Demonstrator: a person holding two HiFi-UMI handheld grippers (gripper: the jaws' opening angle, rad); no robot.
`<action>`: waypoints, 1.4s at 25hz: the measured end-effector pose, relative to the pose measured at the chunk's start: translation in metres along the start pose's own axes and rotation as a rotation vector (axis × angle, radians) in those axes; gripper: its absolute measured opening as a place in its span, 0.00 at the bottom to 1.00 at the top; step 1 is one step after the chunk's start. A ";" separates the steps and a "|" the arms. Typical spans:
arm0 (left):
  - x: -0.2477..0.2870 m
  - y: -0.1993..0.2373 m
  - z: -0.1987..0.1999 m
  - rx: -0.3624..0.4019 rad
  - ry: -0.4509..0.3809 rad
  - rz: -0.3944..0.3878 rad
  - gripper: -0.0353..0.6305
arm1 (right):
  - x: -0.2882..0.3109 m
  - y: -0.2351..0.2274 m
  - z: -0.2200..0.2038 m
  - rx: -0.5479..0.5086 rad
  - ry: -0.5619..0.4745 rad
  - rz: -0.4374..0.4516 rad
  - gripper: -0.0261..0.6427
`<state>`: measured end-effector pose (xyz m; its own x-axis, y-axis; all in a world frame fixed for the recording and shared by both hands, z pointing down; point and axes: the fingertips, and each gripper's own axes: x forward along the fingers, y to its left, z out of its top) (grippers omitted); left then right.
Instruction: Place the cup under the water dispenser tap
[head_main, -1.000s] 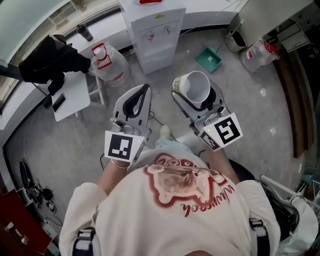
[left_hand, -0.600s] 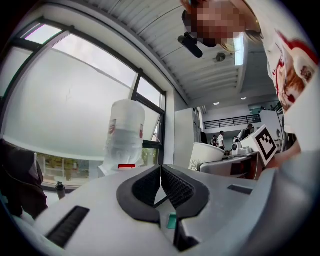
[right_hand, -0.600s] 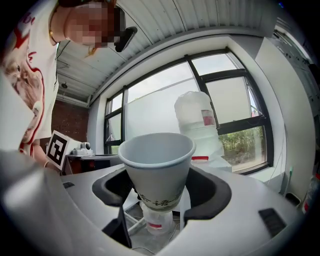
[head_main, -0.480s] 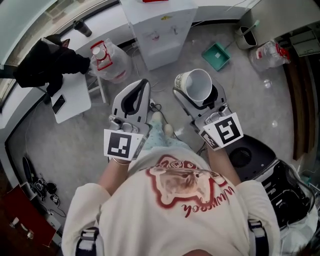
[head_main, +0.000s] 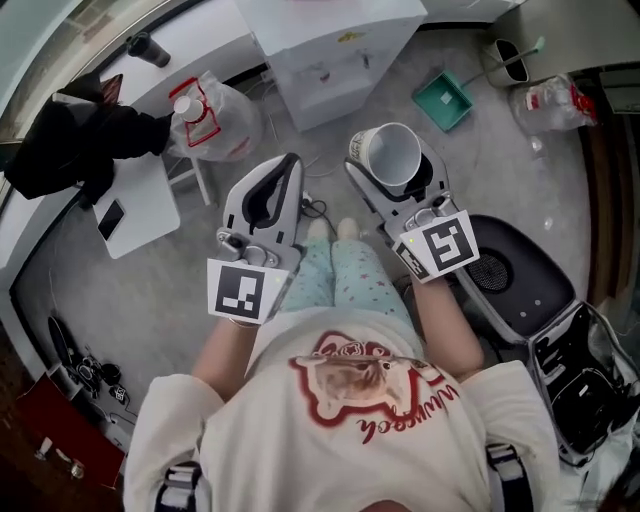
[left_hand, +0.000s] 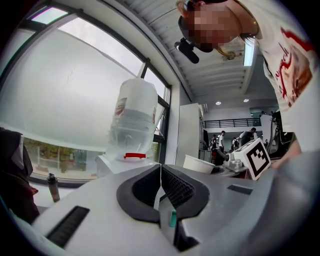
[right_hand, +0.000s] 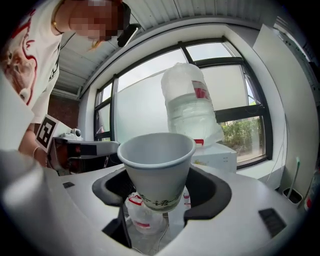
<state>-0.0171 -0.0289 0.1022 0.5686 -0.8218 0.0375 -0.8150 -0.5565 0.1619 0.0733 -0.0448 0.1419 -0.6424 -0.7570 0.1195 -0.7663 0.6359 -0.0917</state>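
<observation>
Grey floor (head_main: 150, 290) before water dispenser (head_main: 330, 50); cup (head_main: 393, 160) upright, mouth up, in right tongs' (right_hand: 160, 192) clench; left tongs (left_hand: 160, 175) closed, empty.

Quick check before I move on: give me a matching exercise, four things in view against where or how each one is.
Things:
1. white paper cup
2. left gripper
3. large clear plastic water bottle
4. green square tray

States:
A. on the grey floor
B. shut, empty
C. held by the right gripper
D. on top of the white water dispenser

Pairs: 1-C; 2-B; 3-D; 4-A
</observation>
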 end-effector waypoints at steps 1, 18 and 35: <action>0.005 0.006 -0.004 -0.003 0.001 0.005 0.09 | 0.009 -0.004 -0.009 -0.004 0.012 0.006 0.51; 0.039 0.060 -0.122 -0.067 0.118 0.096 0.09 | 0.135 -0.089 -0.212 -0.020 0.172 0.016 0.51; 0.033 0.074 -0.203 -0.101 0.198 0.122 0.09 | 0.220 -0.135 -0.351 -0.042 0.238 -0.023 0.51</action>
<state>-0.0359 -0.0728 0.3159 0.4856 -0.8366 0.2534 -0.8692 -0.4313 0.2419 0.0376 -0.2441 0.5278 -0.6014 -0.7176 0.3513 -0.7766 0.6284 -0.0457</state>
